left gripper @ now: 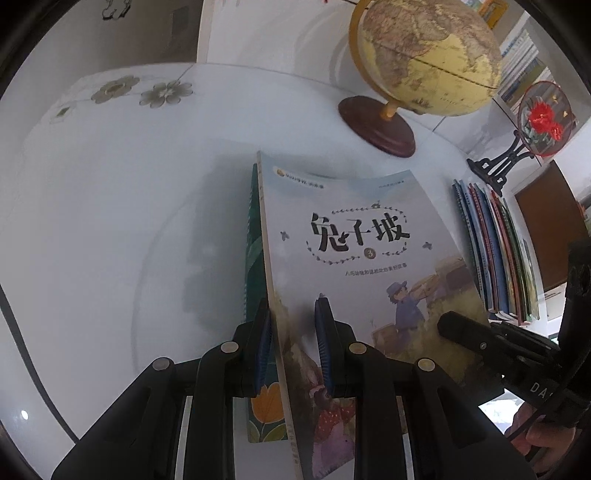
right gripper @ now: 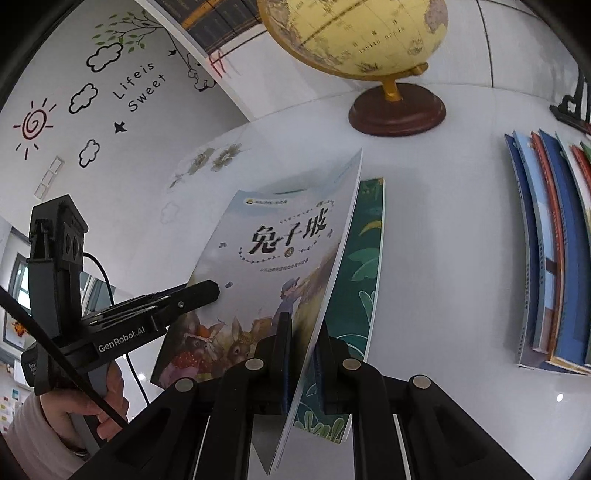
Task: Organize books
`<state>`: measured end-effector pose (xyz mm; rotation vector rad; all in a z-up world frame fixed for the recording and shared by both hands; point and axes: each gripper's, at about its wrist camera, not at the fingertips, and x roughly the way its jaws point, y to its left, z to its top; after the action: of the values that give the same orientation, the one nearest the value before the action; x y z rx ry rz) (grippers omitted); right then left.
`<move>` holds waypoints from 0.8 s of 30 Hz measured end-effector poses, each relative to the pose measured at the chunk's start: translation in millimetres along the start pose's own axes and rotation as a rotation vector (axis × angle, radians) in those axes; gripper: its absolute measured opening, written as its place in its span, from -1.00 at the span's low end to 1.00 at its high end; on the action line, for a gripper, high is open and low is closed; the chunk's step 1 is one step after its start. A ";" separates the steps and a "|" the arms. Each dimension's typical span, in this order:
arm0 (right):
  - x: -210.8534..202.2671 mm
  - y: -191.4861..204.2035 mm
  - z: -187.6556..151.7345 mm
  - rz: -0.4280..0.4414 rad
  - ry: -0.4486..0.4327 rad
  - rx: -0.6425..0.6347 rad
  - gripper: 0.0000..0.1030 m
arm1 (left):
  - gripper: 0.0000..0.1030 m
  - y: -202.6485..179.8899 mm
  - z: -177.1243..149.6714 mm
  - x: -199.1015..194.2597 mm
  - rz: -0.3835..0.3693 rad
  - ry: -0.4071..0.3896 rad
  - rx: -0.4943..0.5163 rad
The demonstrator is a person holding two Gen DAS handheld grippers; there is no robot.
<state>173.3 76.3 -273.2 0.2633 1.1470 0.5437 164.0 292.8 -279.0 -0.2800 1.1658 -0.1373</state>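
Jaws of both grippers straddle one pale picture book (left gripper: 354,236) (right gripper: 273,251), lifted at a tilt above the white table (left gripper: 110,221) (right gripper: 443,221). The left gripper (left gripper: 293,343) has its spine edge between its pads with a gap on one side, so whether it grips I cannot tell; the right gripper (right gripper: 304,354) is clamped on the opposite edge. A green book (left gripper: 255,258) (right gripper: 362,258) lies flat beneath. A row of books (left gripper: 498,254) (right gripper: 554,251) leans near a globe (left gripper: 424,55) (right gripper: 362,33).

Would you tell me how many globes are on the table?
1. The globe stands at the table's far side, beyond the held book; others may be out of view.
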 end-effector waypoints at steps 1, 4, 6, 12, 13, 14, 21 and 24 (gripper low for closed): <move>1.8 0.6 -1.2 -0.002 0.002 0.010 -0.80 | -0.62 1.0 -0.7 1.6 -0.002 0.004 -0.008; 6.9 0.2 -2.6 -0.018 0.017 0.015 -0.75 | -0.62 3.0 -2.1 5.6 -0.001 0.014 -0.014; 11.0 -0.9 -3.8 -0.032 0.039 0.028 -0.65 | -0.58 4.8 -2.0 5.6 0.005 0.013 -0.024; 21.0 -5.1 -4.9 -0.034 0.115 0.087 -0.18 | -0.35 17.5 5.1 -6.7 0.073 -0.029 -0.098; 19.6 -5.9 -4.7 -0.045 0.118 0.092 -0.10 | -0.35 19.3 6.5 -8.2 0.073 -0.030 -0.109; 16.7 -6.2 -4.3 -0.060 0.112 0.089 -0.09 | -0.35 21.1 7.8 -10.3 0.076 -0.030 -0.123; -27.0 -27.1 -0.9 -0.078 0.032 0.137 0.00 | -0.35 9.2 11.5 -21.5 0.020 -0.039 -0.191; -46.8 -46.4 -3.5 -0.032 0.011 0.174 0.01 | -0.35 -18.3 17.1 -20.6 0.024 -0.024 -0.156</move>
<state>168.6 12.0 -259.3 0.3914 1.2092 0.4186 172.4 283.0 -249.2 -0.4038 1.1571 -0.0219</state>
